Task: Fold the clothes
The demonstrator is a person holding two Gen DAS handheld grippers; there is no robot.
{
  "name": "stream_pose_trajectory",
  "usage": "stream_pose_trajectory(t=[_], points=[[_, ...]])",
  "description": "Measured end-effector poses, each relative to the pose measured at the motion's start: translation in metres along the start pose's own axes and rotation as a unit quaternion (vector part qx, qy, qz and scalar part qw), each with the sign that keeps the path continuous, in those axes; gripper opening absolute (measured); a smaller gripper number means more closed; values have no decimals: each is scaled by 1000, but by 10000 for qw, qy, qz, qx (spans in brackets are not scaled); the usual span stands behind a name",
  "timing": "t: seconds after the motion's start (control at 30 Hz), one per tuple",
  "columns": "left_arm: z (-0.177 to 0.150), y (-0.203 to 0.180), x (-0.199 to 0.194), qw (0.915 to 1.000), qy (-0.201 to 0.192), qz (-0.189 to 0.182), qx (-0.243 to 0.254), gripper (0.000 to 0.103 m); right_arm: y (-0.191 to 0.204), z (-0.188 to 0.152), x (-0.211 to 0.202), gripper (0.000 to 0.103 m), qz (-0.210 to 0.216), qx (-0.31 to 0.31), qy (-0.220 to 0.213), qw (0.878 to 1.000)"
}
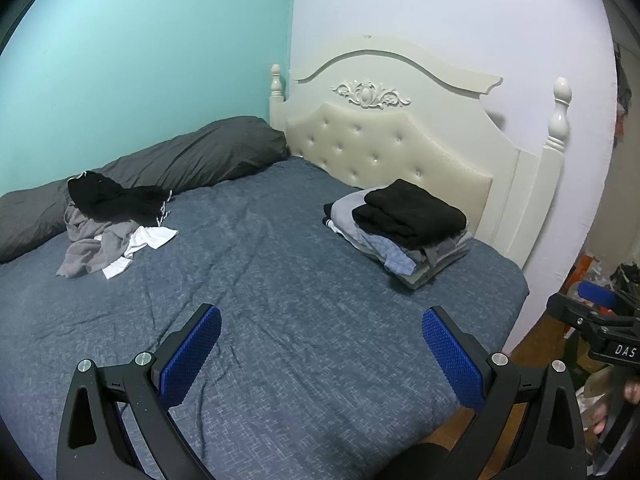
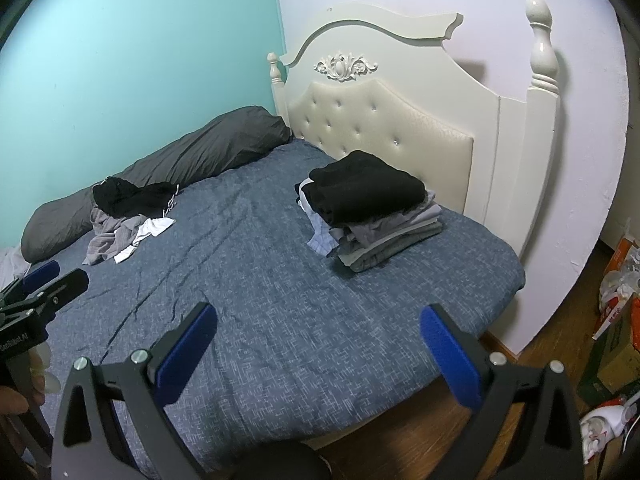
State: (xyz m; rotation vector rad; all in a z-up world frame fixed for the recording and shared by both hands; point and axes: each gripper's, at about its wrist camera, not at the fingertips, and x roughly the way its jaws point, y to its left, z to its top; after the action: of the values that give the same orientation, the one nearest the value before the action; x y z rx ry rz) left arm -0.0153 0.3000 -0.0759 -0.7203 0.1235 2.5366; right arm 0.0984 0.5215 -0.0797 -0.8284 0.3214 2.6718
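Observation:
A heap of unfolded clothes (image 1: pixel 108 224), black, grey and white, lies at the far left of the bed (image 1: pixel 280 300); it also shows in the right wrist view (image 2: pixel 128 216). A stack of folded clothes (image 1: pixel 404 228) with a black garment on top sits by the headboard, also in the right wrist view (image 2: pixel 372 208). My left gripper (image 1: pixel 322 334) is open and empty above the bed's near part. My right gripper (image 2: pixel 318 332) is open and empty over the bed's near right edge (image 2: pixel 400 384). Each gripper shows at the edge of the other's view: right (image 1: pixel 592 312), left (image 2: pixel 44 284).
A long dark grey pillow (image 1: pixel 152 172) lies along the teal wall. A white headboard (image 1: pixel 400 128) stands at the far end. Wooden floor (image 2: pixel 552 340) lies to the right with boxes and clutter (image 2: pixel 616 320).

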Motion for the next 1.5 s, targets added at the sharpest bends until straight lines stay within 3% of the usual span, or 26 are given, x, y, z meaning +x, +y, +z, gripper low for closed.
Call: stream_pose_trajectory(t=[1.5], points=[[2,5,1,10000,80,30,-7,103,1,4,-3,102,45,13,-33,10000]])
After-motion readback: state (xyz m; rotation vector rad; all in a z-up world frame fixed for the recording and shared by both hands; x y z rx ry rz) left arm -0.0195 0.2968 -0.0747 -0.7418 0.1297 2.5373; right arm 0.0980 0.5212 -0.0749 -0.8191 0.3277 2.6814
